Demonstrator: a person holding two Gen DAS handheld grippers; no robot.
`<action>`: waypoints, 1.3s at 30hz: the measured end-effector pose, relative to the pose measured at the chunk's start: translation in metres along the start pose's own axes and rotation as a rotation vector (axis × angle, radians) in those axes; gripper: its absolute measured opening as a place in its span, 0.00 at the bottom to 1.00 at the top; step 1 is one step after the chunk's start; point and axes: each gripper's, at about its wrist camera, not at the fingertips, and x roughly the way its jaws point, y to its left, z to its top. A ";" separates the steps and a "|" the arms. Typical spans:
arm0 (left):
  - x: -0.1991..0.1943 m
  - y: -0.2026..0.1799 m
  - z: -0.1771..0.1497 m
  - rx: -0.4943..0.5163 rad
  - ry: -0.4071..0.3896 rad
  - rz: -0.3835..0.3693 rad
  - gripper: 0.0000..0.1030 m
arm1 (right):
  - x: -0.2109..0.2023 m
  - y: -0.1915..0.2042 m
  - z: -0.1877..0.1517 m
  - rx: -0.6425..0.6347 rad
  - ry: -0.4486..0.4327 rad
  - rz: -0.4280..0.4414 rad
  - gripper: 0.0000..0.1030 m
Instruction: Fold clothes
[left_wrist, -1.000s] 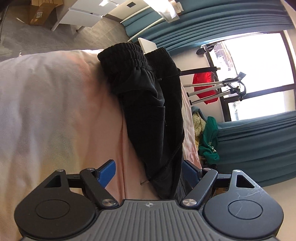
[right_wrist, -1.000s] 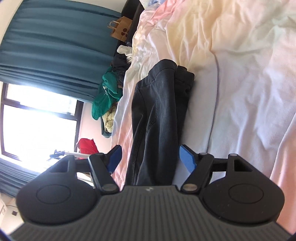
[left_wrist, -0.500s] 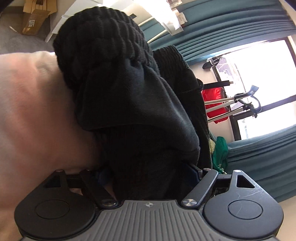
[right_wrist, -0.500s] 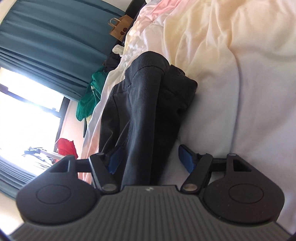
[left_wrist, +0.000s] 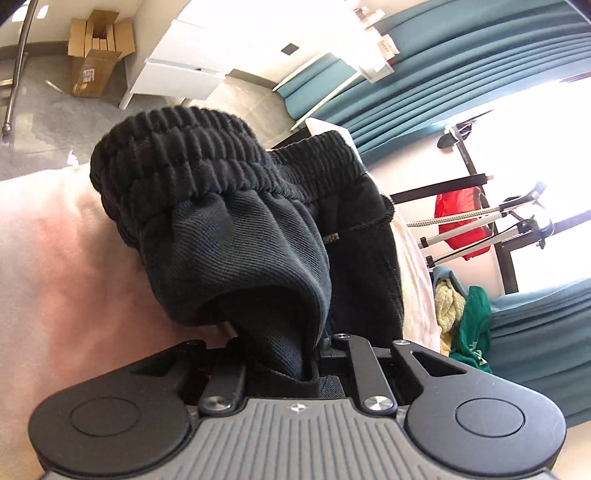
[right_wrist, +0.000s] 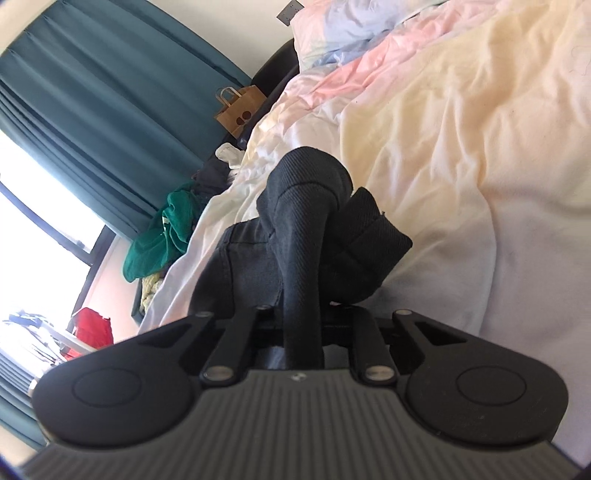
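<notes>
Two hand-held grippers have hold of one pair of black sweatpants (left_wrist: 236, 236), which lies on the pastel bed sheet (right_wrist: 461, 122). In the left wrist view the left hand-held gripper (left_wrist: 291, 365) is closed on a fold of fabric just below the ribbed elastic waistband (left_wrist: 184, 147), at centre frame; a drawstring tip (left_wrist: 334, 236) pokes out to the right. In the right wrist view the right hand-held gripper (right_wrist: 301, 343) is clamped on a narrow ridge of the trouser cloth at centre, with a folded cuff (right_wrist: 373, 243) just right of it.

No writing can be read: the label on the cardboard box (left_wrist: 92, 62), upper left, is too small, and the brown paper bag (right_wrist: 238, 110), at upper centre, shows only dark dots.

A second ago both pairs of jaws stood wide with blue pads showing; half a second ago they were still apart, with cloth bunching between them. Now the linkages are drawn in.

The fingertips are buried in cloth in both views. The green garment (left_wrist: 472, 328) on the clothes pile at lower right is partly hidden by the bed edge.
</notes>
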 end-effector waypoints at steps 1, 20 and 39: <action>-0.009 0.001 0.002 0.002 -0.007 -0.008 0.12 | -0.008 0.002 0.002 0.000 -0.006 0.007 0.13; -0.218 0.138 0.044 0.021 0.030 -0.041 0.12 | -0.172 -0.066 -0.003 0.238 0.117 -0.092 0.13; -0.278 0.130 -0.051 0.911 0.078 0.058 0.80 | -0.164 -0.112 -0.017 0.289 0.250 -0.178 0.33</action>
